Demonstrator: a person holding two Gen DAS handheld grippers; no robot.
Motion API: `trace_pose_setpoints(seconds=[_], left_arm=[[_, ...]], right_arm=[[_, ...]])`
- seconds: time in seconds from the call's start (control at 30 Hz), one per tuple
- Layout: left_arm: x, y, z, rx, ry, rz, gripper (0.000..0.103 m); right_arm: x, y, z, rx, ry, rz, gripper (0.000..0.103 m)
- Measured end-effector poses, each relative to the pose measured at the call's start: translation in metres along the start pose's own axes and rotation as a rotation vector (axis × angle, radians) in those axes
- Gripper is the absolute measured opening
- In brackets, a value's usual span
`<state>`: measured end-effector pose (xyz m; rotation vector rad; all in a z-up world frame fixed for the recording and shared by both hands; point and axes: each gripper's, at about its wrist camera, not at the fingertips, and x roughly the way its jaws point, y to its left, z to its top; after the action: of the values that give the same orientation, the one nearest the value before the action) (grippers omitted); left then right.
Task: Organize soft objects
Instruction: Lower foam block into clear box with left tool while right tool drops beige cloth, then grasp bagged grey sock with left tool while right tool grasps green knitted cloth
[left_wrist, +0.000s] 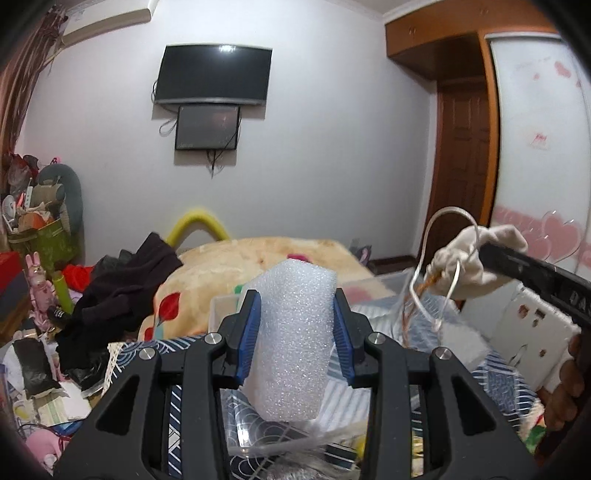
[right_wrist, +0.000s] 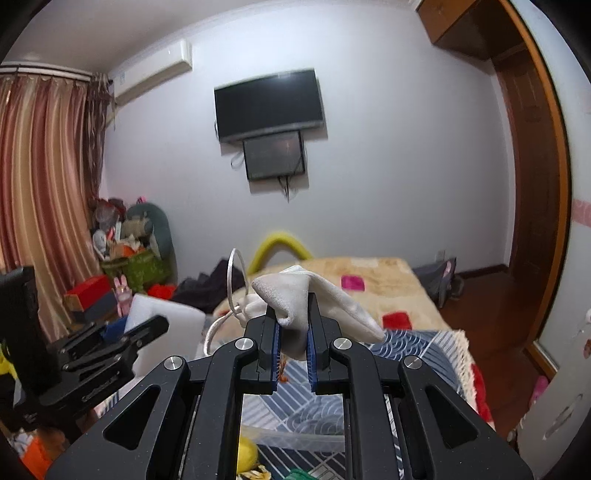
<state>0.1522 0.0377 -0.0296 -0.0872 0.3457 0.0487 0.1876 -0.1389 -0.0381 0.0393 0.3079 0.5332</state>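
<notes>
My left gripper (left_wrist: 295, 332) is shut on a white foam block (left_wrist: 293, 343), held upright above a clear plastic bin (left_wrist: 221, 314) on the bed. My right gripper (right_wrist: 293, 332) is shut on a cream drawstring pouch (right_wrist: 314, 299) whose white cord loop (right_wrist: 236, 280) sticks up to the left. In the left wrist view the pouch (left_wrist: 476, 258) and its cord (left_wrist: 439, 266) hang from the right gripper at the right, level with the foam. In the right wrist view the left gripper (right_wrist: 110, 343) and the foam block (right_wrist: 162, 314) are at the lower left.
A bed with a beige blanket (left_wrist: 258, 258) and a blue patterned quilt (right_wrist: 406, 347) lies ahead. Dark clothes (left_wrist: 122, 295) and clutter pile up at the left. A wardrobe (left_wrist: 535, 147) and wooden door (left_wrist: 461, 166) stand at the right. A clear bin rim (right_wrist: 295, 439) is below the right gripper.
</notes>
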Motion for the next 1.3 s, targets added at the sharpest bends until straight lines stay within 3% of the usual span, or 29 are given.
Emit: trace_pose_setpoints(seconds=[0.3, 0.47, 0.6, 0.7, 0.77, 1.1, 1.2, 1.3], left_arm=[[0.035, -0.017, -0.017, 0.082, 0.089, 0.036, 0.039], [0.04, -0.025, -0.02, 0.086, 0.163, -0.024, 0.062], [0.043, -0.021, -0.024, 0.037, 0.21, -0.069, 0.065], [0.043, -0.019, -0.025, 0.012, 0.234, -0.095, 0.071], [0.04, -0.018, -0.025, 0.0, 0.232, -0.104, 0.074], [-0.005, -0.006, -0.006, -0.017, 0.139, -0.085, 0.098], [-0.022, -0.003, -0.004, -0.018, 0.11, -0.078, 0.101], [-0.033, -0.002, -0.008, -0.016, 0.105, -0.069, 0.102]], right_arm=[[0.04, -0.002, -0.032, -0.005, 0.17, 0.007, 0.01], [0.048, 0.002, -0.03, -0.042, 0.224, -0.002, 0.01], [0.05, 0.0, -0.03, -0.053, 0.266, 0.008, 0.012], [0.049, -0.003, -0.031, -0.062, 0.287, 0.008, 0.029], [0.046, -0.005, -0.032, -0.062, 0.278, -0.005, 0.053], [0.01, -0.013, -0.018, -0.07, 0.188, -0.035, 0.063], [-0.001, -0.011, -0.016, -0.071, 0.157, -0.041, 0.066], [-0.012, -0.008, -0.016, -0.078, 0.123, -0.049, 0.076]])
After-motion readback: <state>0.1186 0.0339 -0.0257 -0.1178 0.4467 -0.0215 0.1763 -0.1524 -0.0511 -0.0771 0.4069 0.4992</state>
